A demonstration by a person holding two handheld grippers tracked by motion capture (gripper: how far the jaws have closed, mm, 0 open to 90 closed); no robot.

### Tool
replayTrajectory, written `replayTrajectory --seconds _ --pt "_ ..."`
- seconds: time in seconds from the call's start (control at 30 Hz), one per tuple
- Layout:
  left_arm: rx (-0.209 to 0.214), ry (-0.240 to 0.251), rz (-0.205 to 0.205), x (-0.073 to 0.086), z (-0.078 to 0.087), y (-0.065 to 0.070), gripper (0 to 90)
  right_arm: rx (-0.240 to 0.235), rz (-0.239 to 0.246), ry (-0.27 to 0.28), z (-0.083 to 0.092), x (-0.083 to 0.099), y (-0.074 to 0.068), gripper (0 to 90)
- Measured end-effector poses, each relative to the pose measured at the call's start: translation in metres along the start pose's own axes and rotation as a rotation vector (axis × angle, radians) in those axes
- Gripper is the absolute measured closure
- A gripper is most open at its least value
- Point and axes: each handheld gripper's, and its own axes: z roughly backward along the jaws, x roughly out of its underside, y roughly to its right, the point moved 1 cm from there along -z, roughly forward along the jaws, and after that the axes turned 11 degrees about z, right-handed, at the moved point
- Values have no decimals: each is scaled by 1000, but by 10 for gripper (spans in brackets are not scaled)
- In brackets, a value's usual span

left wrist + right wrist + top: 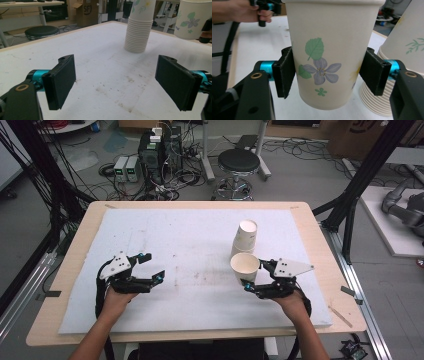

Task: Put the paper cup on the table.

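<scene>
One paper cup sits between the jaws of our right gripper, and both pads press its flowered wall on opposite sides, so that claw is clamped on the cup. In the right gripper view the cup's base appears to hang clear of the white mat, upright, just beside the stack of cups standing on the mat's right half.

Our left gripper hovers over the mat's left side, well apart from the stack, its jaws spread wide with nothing between them.

We judge the step in hand to be carrying a single separated cup away from the stack. The next move calls for keeping the cup level, choosing a bare patch of mat clear of the stack, lowering until the base seats flat, and only then releasing the pads. Excess squeeze would likely dent the thin wall.
</scene>
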Motion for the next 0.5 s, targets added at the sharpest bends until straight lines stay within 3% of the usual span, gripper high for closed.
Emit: replayTrajectory --seconds 0.07,0.17,0.37,0.5 --pt "3 -3 -2 0 -1 1 169 -18 14 -14 7 5 3 339" --pt "2 -5 -7 0 -1 2 169 5 3 -62 17 16 9 339" --pt "1 -9 -7 1 -2 3 169 181 -128 -80 32 41 26 337" --pt "2 -11 -3 1 -4 3 169 254 -166 -93 34 51 34 338"
